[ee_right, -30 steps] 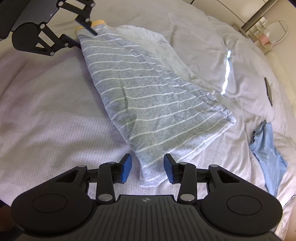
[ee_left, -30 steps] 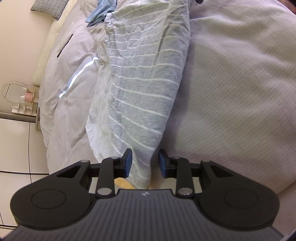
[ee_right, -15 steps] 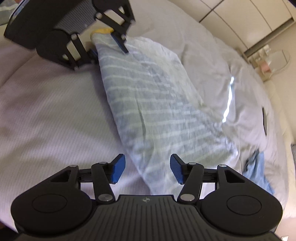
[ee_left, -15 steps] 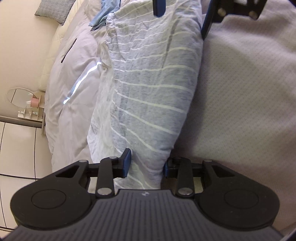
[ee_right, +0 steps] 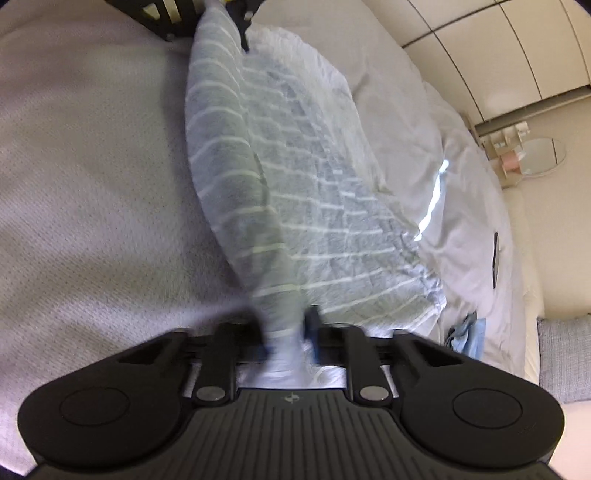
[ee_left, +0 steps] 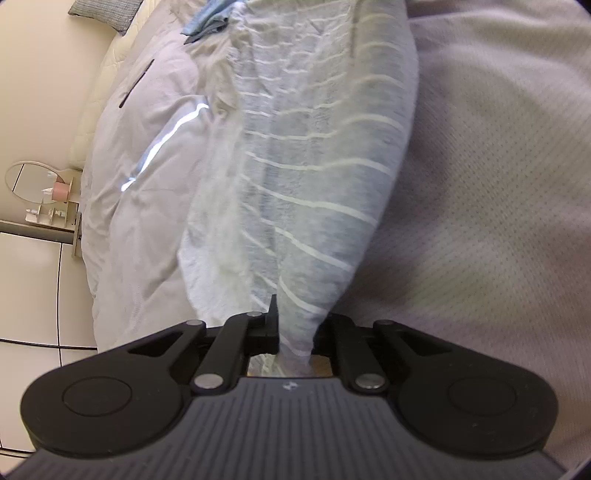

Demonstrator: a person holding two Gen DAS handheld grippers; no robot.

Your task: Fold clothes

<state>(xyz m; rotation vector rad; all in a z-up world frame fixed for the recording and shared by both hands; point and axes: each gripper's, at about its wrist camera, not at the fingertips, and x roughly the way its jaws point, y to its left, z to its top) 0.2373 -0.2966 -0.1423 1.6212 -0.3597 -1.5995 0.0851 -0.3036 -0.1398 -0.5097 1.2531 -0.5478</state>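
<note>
A grey-blue garment with thin white stripes [ee_left: 314, 184] lies lengthwise on the bed, folded along its length, with a lighter inside layer showing on one side. My left gripper [ee_left: 295, 325] is shut on the near end of it, the cloth bunched between the pads. In the right wrist view the same striped garment [ee_right: 295, 184] runs away from me. My right gripper [ee_right: 286, 325] has its jaws closing, and the pads pinch the cloth at the opposite end. At the top of that view my left gripper [ee_right: 221, 11] holds the far corner.
The bed has a textured pale cover [ee_left: 498, 184] and a rumpled white duvet [ee_left: 140, 221]. A light blue garment [ee_right: 467, 332] lies crumpled on the duvet near a grey pillow [ee_right: 565, 358]. A thin dark object [ee_right: 495, 254] rests on the duvet. A shelf with a round mirror [ee_right: 532, 155] stands beside the bed.
Both grippers went from open around the garment's ends to closed on the cloth. The right one dropped and rolled, and the fabric now bunches up between the two.
</note>
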